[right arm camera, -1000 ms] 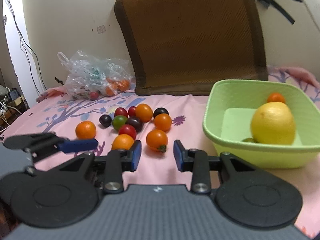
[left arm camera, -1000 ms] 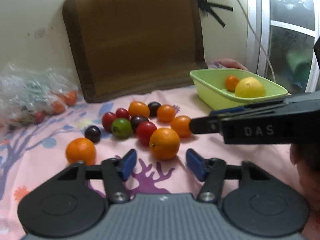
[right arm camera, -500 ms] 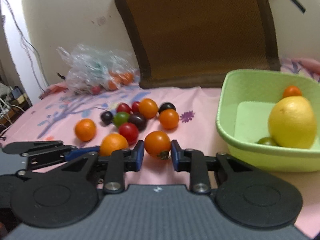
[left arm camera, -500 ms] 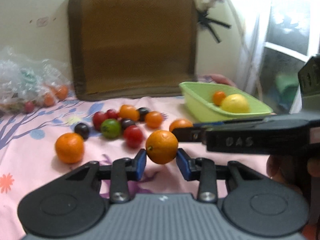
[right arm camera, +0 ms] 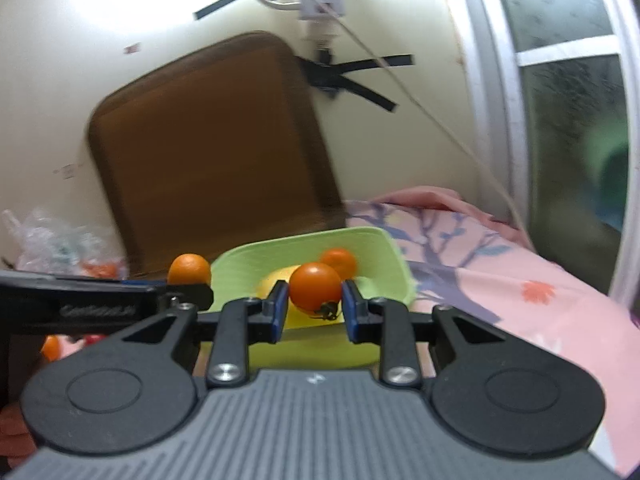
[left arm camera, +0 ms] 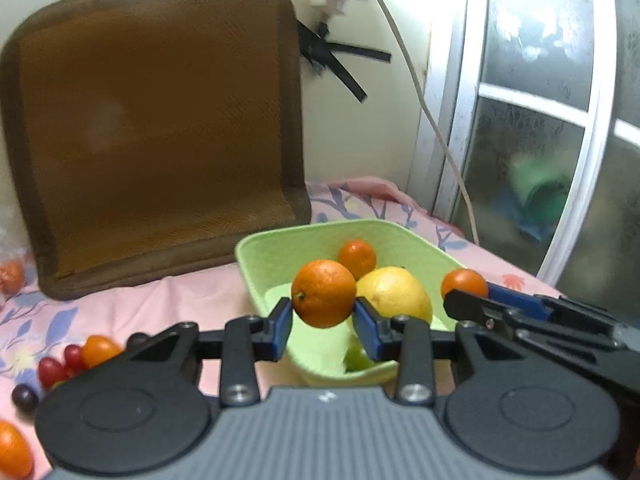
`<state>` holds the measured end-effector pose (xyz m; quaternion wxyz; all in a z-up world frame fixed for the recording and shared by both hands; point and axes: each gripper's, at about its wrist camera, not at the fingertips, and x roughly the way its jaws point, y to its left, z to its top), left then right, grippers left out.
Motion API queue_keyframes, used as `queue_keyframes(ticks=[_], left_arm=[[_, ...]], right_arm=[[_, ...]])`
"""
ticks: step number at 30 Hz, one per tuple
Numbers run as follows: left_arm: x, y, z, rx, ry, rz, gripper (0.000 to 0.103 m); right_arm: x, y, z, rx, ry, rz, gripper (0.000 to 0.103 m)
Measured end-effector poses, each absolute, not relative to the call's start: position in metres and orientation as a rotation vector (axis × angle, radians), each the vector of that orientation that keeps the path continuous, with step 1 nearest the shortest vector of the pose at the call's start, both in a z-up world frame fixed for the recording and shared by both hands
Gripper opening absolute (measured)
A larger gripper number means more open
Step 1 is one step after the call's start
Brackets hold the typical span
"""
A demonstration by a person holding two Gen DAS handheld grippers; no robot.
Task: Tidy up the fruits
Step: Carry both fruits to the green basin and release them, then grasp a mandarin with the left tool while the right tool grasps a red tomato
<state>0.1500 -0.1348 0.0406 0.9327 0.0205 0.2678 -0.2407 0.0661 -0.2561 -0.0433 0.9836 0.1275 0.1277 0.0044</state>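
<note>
The left gripper (left arm camera: 324, 322) is clamping a firm, light orange (left arm camera: 323, 293) across its middle; the right gripper (right arm camera: 313, 310) is pinching a softer, bruisable tomato (right arm camera: 315, 288), both near the green basket (left arm camera: 256, 258).

A round orange mandarin (left arm camera: 324, 293) and a smaller glossy orange tomato (right arm camera: 315, 288) with a dark stem each hang pinched between blue gripper pads above a pale green rectangular plastic basket (left arm camera: 272, 252) holding a large yellow citrus (left arm camera: 394, 295), a small orange fruit (left arm camera: 357, 258) and a green one (left arm camera: 357, 358).
</note>
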Motion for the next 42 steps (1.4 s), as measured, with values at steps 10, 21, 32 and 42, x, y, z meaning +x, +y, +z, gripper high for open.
queue_keyframes(ticks=[10,21,32,42], left_arm=[[0.134,-0.140,0.041,0.064,0.541,-0.468,0.042],[0.048,0.013,0.036,-0.031,0.528,-0.241,0.047],[0.074,0.068,0.025,-0.073,0.537,-0.138,0.056],[0.111,0.058,0.008,-0.093,0.586,-0.130,0.058]], right_arm=[[0.060,-0.260,-0.044,0.277,0.204,-0.003,0.053],[0.049,-0.236,-0.040,0.191,0.156,0.095,0.052],[0.074,-0.145,-0.029,0.122,0.392,0.461,0.043],[0.128,-0.085,-0.037,0.022,0.493,0.527,0.043]])
